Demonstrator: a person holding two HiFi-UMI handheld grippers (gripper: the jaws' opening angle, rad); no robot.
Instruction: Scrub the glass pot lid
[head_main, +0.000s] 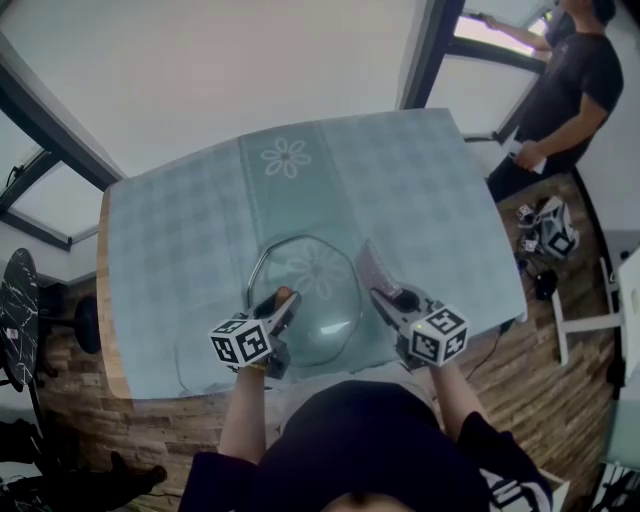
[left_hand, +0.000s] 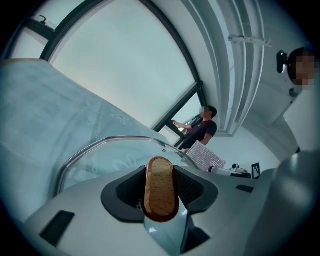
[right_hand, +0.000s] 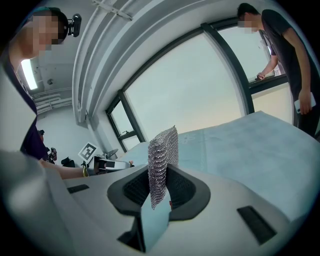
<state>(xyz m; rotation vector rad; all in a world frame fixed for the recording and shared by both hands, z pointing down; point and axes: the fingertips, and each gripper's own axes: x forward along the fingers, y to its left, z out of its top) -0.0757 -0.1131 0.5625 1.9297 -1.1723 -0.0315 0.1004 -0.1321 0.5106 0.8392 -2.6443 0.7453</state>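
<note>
Glass pot lid (head_main: 318, 290): a round, clear pane with a thin bright metal rim. It is over the near middle of the table, toward the table's 6 o'clock edge in the head view, and the cloth's pattern shows through it.
Wooden knob (left_hand: 161, 187): a smooth oval of pale brown wood with a darker edge, at the lid's 8 o'clock side in the head view.
Left gripper (head_main: 283, 298): its ribbed black pads are closed on the wooden knob from both sides, so it holds the lid by the knob.
Right gripper (head_main: 385, 295): its jaws are pinched on the lower end of a mesh scrubber, at the lid's 3 o'clock.
Mesh scrubber (right_hand: 162, 160): a flat strip of knitted silvery metal that stands upright out of the jaws. I cannot tell whether it touches the glass.
Tablecloth (head_main: 200, 230): a pale blue-green check with a flower motif at the lid's 12 o'clock.
Table (head_main: 105, 330): a light wooden edge shows at 9 o'clock.
</note>
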